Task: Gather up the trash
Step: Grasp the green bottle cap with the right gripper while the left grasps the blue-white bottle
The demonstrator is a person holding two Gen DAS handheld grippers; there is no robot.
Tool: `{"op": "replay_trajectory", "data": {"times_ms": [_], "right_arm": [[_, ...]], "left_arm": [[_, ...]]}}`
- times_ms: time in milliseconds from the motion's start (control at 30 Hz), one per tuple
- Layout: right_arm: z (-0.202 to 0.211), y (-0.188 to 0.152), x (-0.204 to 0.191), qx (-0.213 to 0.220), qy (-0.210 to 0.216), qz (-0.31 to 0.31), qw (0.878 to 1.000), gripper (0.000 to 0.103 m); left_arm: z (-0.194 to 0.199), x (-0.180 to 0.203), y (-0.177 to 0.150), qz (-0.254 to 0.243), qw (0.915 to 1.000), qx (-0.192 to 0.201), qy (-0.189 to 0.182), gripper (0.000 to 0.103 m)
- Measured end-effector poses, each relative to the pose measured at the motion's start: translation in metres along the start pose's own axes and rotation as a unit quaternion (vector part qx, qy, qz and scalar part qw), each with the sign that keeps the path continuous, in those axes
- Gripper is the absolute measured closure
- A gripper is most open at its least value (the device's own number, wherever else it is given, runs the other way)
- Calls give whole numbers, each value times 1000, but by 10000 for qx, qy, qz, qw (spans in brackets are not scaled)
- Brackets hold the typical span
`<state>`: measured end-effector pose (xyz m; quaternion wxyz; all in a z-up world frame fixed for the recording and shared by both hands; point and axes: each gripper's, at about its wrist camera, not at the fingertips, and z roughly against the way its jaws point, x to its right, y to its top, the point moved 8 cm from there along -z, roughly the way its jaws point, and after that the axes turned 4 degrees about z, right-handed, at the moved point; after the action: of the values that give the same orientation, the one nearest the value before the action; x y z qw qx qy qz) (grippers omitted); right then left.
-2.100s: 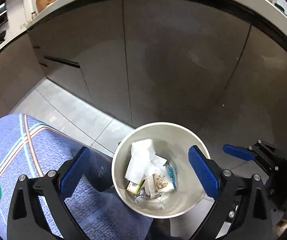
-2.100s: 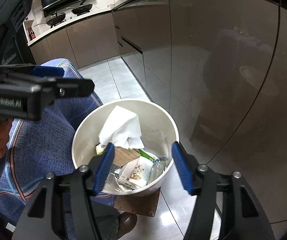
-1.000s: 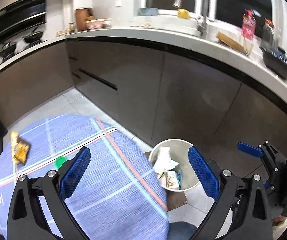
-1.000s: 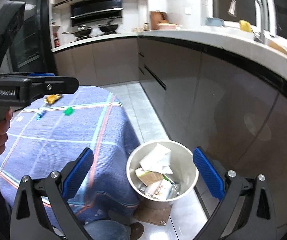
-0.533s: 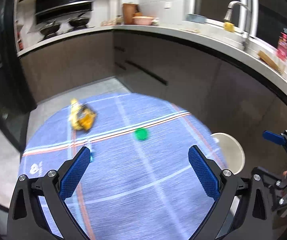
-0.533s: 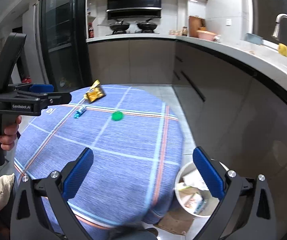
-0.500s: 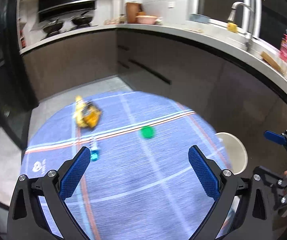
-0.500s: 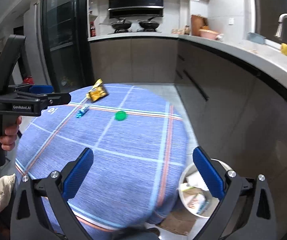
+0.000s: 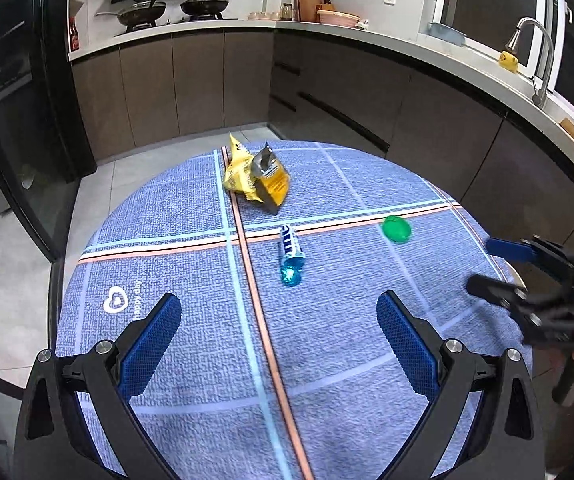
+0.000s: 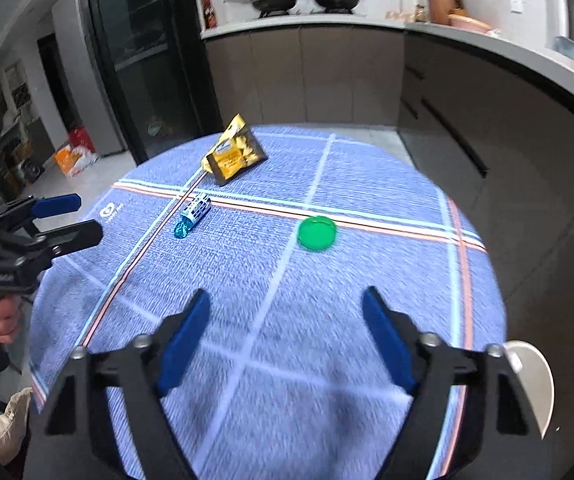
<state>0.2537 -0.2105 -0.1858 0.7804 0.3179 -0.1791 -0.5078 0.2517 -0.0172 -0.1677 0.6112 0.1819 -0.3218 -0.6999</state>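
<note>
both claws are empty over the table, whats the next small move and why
Probably move the right claw forward and down toward the green cap. Both claws are open and hold nothing, and the cap lies almost straight ahead of the right one, nearer than the blue wrapper and the yellow bag. The bin sits just off the table's right edge, so the carry would be short.

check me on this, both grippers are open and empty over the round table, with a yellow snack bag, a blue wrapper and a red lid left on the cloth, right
Nearly. The lid is green, not red, as the right wrist view shows. The rest stands: the left gripper and right gripper are open and empty, and the yellow snack bag and blue wrapper lie on the cloth.
</note>
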Motion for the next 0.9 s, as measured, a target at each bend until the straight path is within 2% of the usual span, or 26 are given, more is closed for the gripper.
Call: {"op": "replay_trajectory", "data": {"times_ms": [300,400,567,667,767,900], "right_arm": [[-69,22,13,-471,-242,250,9983,53],[-82,26,19,-504,-296,158,9982,53],[-94,32,27,-498,-390,111,9979,56],[-100,32,30,-546,-391,102,9977,59],[-101,30,32,-520,-387,103,9978,66],[-99,27,25,-501,-311,276,9979,66]], "left_arm": [[-28,-6,10,-45,9996,-168,-209,15],[-36,-3,14,-114,9994,-202,-245,16],[-49,1,18,-213,9987,-293,-356,24],[-56,2,20,-225,9984,-339,-402,25],[-65,3,22,-186,9981,-404,-429,27],[-80,5,27,-104,9973,-518,-517,32]]}}
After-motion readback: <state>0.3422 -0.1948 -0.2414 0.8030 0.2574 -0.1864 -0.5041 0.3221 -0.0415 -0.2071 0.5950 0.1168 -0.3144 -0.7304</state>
